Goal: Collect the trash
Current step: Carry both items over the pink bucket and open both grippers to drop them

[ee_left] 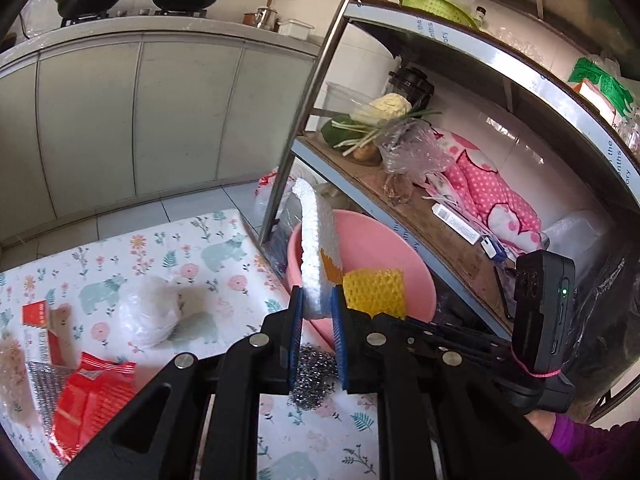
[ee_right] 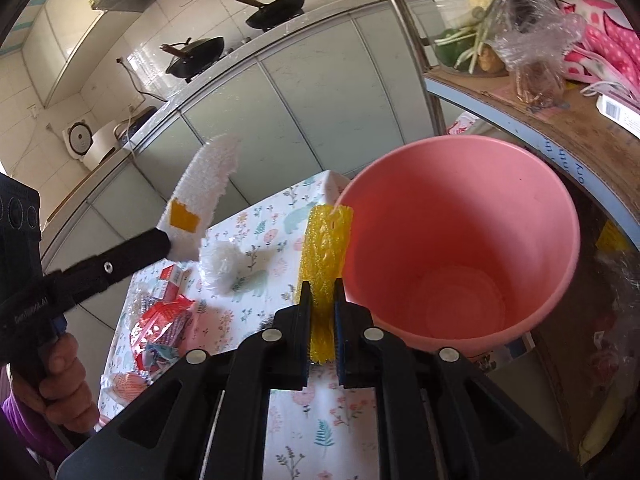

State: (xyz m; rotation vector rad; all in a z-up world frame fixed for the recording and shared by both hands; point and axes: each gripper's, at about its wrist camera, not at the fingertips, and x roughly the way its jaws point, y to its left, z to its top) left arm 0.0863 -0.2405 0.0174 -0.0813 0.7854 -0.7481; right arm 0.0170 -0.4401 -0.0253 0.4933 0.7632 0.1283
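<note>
Left gripper (ee_left: pixel 316 304) pinching white styrofoam slab (ee_left: pixel 316 256); right gripper (ee_right: pixel 322 300) pinching yellow foam mesh strip (ee_right: pixel 324 248). Round pink plastic bucket (ee_right: pixel 520 208) at 2 o'clock.

Lighting: bright daylight, even. Glare on the wall tiles (ee_right: pixel 132 60), upper left of the right view. Soft shadows under items on the bench (ee_left: pixel 224 248). Distortion: strong fisheye bending, dark corners in both views. Blur: wrappers (ee_left: pixel 80 392) at lower left of the left view smeared; foam (ee_right: pixel 208 184) soft-edged.
</note>
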